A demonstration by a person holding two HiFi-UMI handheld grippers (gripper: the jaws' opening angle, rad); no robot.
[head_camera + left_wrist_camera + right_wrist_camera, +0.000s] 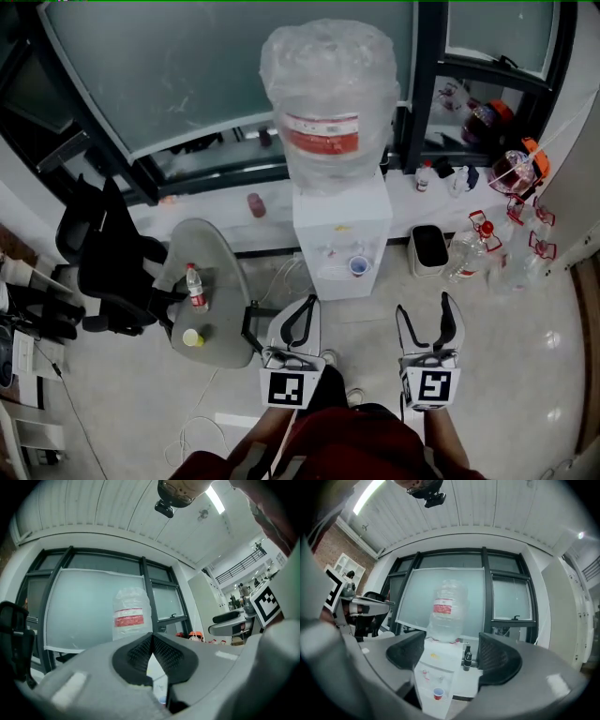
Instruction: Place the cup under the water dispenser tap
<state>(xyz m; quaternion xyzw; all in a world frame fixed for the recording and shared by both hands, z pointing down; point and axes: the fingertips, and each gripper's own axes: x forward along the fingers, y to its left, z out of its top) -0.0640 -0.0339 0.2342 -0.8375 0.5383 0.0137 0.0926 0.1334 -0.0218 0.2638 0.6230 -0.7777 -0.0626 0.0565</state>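
Observation:
A small paper cup (358, 266) stands in the tap recess of the white water dispenser (342, 220), which carries a large clear bottle (328, 94). Neither gripper touches it. My left gripper (307, 307) hovers in front of the dispenser, its pads pressed together with nothing between them. My right gripper (425, 309) is to its right, open and empty. In the right gripper view the cup (438, 693) shows low between the spread pads, under the dispenser (436, 665). The left gripper view shows the shut pads (152, 641) hiding most of the dispenser below the bottle (129, 613).
A grey round side table (220, 272) at the left holds a plastic bottle (196, 286) and a yellow cup (192, 337). A black office chair (108, 258) stands further left. A black bin (429, 249) and empty jugs (469, 248) sit right of the dispenser.

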